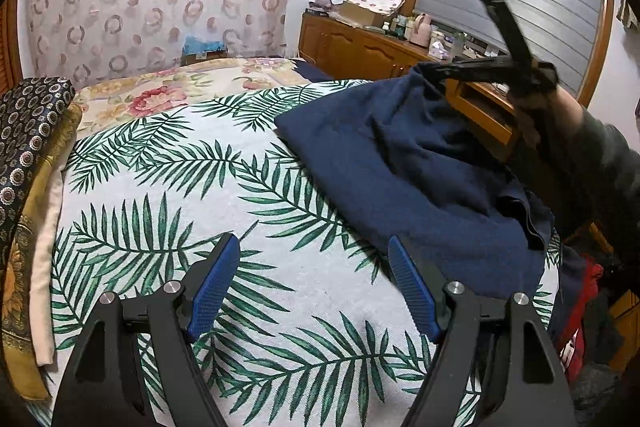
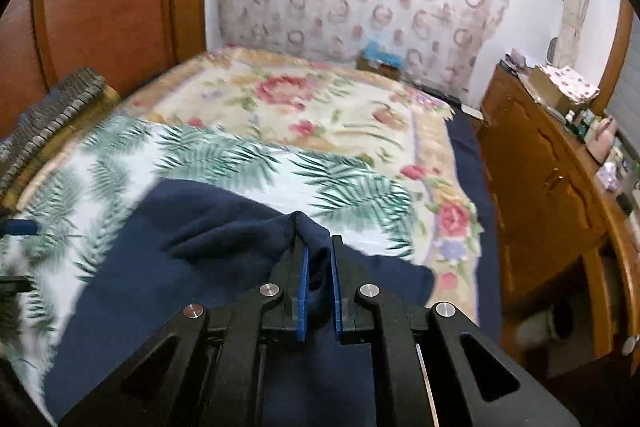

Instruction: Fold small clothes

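A navy blue garment (image 1: 404, 167) lies on a bed, spread over a white sheet printed with green palm leaves (image 1: 224, 211). In the left wrist view it covers the right part of that sheet, and one corner of it is lifted off the bed toward the upper right, so the cloth rises in a slack, creased slope.

The right gripper (image 2: 319, 267) has its blue-padded fingers (image 2: 303, 291) pressed nearly together on a bunched fold of the garment; the navy cloth fills the narrow gap between them and pokes out past the tips. In the left wrist view this gripper appears blurred at the upper right, carried by a hand in a dark sleeve (image 1: 600, 163).

The left gripper (image 1: 314, 251) hovers over the near part of the leaf sheet with its fingers spread wide and nothing between them. Its right finger (image 1: 412, 291) sits just beside the garment's near edge.

Beyond the leaf sheet lies a cream floral blanket (image 2: 320, 115). Folded patterned cloths (image 1: 28, 155) are stacked at the bed's left side, and a wooden cabinet (image 2: 536, 179) with small items on top stands to the right of the bed.
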Demonstrator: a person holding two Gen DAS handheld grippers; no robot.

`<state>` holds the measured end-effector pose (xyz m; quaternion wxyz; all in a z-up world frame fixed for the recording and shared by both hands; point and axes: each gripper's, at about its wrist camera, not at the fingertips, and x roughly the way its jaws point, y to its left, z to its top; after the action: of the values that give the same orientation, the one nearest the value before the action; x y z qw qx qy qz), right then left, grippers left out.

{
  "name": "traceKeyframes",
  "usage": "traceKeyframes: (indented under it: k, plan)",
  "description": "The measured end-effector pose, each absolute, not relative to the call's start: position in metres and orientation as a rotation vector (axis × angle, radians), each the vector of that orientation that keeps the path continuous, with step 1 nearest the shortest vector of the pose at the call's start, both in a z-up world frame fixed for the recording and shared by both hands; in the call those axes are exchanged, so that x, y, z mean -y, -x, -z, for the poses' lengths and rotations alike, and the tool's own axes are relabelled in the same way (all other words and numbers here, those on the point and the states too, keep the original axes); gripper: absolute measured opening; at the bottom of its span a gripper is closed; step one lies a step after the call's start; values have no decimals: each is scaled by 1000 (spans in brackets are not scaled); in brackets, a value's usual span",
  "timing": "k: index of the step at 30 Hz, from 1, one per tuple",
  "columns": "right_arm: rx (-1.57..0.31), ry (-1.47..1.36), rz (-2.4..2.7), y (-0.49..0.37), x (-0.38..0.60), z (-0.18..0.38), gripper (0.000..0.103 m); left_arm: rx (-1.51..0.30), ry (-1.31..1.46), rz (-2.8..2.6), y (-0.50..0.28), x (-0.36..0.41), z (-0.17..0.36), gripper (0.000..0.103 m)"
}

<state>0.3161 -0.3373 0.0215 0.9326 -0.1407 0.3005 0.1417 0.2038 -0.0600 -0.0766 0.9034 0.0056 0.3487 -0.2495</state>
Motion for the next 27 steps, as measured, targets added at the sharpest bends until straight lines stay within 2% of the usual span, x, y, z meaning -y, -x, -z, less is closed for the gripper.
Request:
traceKeyframes:
  k: [8,12,17,19,27]
  plan:
    - [-619,294,-180,-341,348,-35,7,-735,-22,513,-201,63,80,77]
    - [-660,291,-138,-353,333,-20,8,-743,-25,517,-198,68,81,77]
    - [-640,248,-158,-320,333,-23,42,-740,-37,530,-193,78,80,77]
    - [-631,228,-186,-295,337,-23,47,-737,-43,536,-189,82,79,77]
    - [-679,226,-345,-204,311,9,47,-718,-43,552,-173,95,68,77]
